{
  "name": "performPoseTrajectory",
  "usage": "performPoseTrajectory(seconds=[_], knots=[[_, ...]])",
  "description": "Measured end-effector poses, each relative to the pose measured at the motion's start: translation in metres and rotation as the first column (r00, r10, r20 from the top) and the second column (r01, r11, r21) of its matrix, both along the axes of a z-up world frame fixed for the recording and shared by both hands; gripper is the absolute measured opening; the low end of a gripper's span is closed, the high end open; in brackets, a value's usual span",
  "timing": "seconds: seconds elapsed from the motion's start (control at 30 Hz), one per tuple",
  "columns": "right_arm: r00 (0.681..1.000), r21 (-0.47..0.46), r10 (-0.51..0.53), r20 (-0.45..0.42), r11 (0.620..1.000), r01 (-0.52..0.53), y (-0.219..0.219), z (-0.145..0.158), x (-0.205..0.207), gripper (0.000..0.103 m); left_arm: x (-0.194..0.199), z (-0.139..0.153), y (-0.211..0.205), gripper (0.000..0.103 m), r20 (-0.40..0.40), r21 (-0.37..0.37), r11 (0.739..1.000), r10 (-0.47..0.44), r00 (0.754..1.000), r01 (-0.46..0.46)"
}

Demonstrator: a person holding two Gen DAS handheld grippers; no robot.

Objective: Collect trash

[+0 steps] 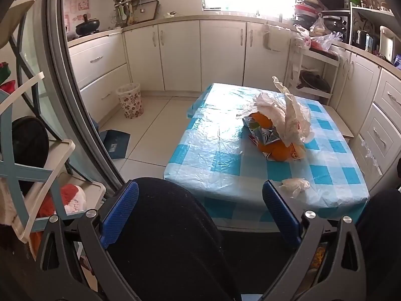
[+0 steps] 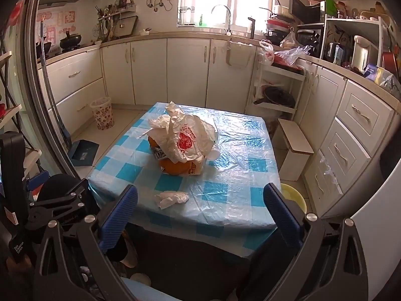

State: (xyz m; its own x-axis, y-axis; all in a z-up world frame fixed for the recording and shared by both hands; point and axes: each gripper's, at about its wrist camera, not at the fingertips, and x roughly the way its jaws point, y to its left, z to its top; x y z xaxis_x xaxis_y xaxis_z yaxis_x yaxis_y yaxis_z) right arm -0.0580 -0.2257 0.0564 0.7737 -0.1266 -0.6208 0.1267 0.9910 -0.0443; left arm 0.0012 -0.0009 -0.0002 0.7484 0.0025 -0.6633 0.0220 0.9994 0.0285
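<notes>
My left tool (image 1: 200,210) and right tool (image 2: 200,213) both stand wide apart, gripping nothing. A crumpled white tissue (image 2: 171,199) lies near the surface's (image 2: 233,175) front edge, its long axis running left to right. Mid-surface, a white plastic bag (image 2: 185,138) with red print drapes over orange packaging (image 2: 175,166), hiding most of it. A patterned bin (image 2: 102,114) stands on the floor.

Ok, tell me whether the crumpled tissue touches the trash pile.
Apart. The right wrist view shows bare checked cloth between the tissue and the pile.
</notes>
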Motion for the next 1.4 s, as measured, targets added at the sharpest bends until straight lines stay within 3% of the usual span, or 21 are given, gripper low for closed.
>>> performPoseTrajectory(seconds=[1.1, 1.4], knots=[[1.000, 0.078, -0.013, -0.025, 0.997, 0.015, -0.011, -0.015, 0.000, 0.096, -0.005, 0.000, -0.004, 0.095, 0.034, 0.045, 0.999, -0.007, 0.999, 0.005], [1.000, 0.049, -0.009, -0.018, 0.999, 0.010, -0.009, -0.019, 0.001, 0.096, -0.005, 0.000, -0.005, 0.095, 0.043, 0.051, 0.999, -0.007, 0.999, 0.005]])
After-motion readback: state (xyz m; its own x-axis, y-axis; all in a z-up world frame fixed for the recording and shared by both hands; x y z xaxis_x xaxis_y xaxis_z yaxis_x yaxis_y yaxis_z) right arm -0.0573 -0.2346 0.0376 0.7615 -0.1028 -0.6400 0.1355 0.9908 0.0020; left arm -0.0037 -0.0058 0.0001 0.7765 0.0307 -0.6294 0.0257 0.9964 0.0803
